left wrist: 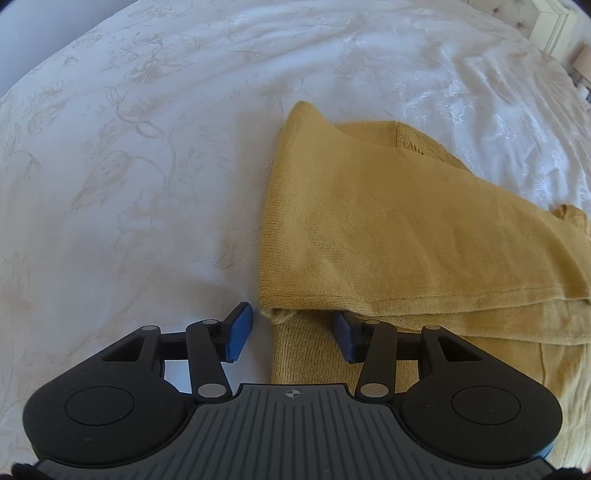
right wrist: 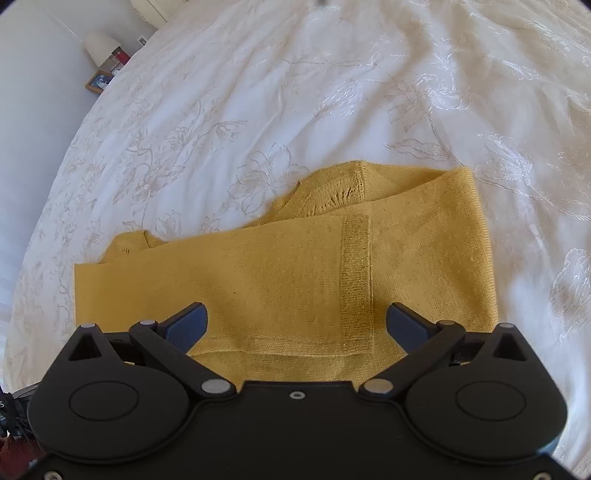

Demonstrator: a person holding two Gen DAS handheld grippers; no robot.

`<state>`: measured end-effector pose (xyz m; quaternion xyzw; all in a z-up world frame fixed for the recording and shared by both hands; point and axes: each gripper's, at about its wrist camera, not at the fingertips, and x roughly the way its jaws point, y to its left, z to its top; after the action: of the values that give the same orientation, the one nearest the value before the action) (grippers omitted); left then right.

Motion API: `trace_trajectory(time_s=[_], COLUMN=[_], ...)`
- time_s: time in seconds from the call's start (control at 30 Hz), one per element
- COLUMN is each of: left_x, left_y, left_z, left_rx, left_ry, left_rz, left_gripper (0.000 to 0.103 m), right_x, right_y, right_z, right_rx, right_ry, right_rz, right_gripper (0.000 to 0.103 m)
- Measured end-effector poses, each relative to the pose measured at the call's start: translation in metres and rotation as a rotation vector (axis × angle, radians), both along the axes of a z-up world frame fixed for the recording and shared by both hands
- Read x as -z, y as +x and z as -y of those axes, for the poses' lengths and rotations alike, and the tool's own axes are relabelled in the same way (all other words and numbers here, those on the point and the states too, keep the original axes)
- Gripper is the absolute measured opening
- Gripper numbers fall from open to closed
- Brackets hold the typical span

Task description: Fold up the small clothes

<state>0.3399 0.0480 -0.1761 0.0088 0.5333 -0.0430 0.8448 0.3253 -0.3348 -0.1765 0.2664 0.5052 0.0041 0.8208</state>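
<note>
A mustard-yellow knitted sweater (left wrist: 388,221) lies partly folded on the white bedspread (left wrist: 129,166); its top layer is folded over. My left gripper (left wrist: 291,332) is open at the sweater's near left corner, its right finger pad (left wrist: 341,334) tucked under the folded edge and its left pad (left wrist: 240,332) on the bedspread beside it. In the right wrist view the same sweater (right wrist: 277,273) lies flat with a ribbed band across it. My right gripper (right wrist: 297,325) is open wide, low over the near edge of the sweater, holding nothing.
The white bedspread (right wrist: 332,92) with a pale floral pattern stretches all around the sweater. A lamp and small items stand on a bedside table (right wrist: 105,64) at the far left. A headboard corner (left wrist: 554,29) shows at the far right.
</note>
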Motion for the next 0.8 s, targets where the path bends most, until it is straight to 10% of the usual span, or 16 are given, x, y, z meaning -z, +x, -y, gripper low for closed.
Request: trace_trajectory(time_s=[0.2,0.47,0.8], left_x=[0.004,0.006,0.006], left_y=[0.001,0.003,0.0], left_z=[0.0,-0.002,0.001], left_rx=[0.0,0.008,0.006], left_ry=[-0.004,-0.007,0.003], left_rz=[-0.007,-0.007,0.01], left_gripper=[0.048,0.05,0.051], right_x=[0.01,0.002,-0.069], right_y=[0.006,0.006,-0.022], right_z=[0.007,0.003,0.021], right_rx=[0.023,0.013,0.003], right_ry=[0.033,-0.03,0.015], right_rz=[-0.029,-0.045,0.113], right_gripper=[0.1,0.014,0.012])
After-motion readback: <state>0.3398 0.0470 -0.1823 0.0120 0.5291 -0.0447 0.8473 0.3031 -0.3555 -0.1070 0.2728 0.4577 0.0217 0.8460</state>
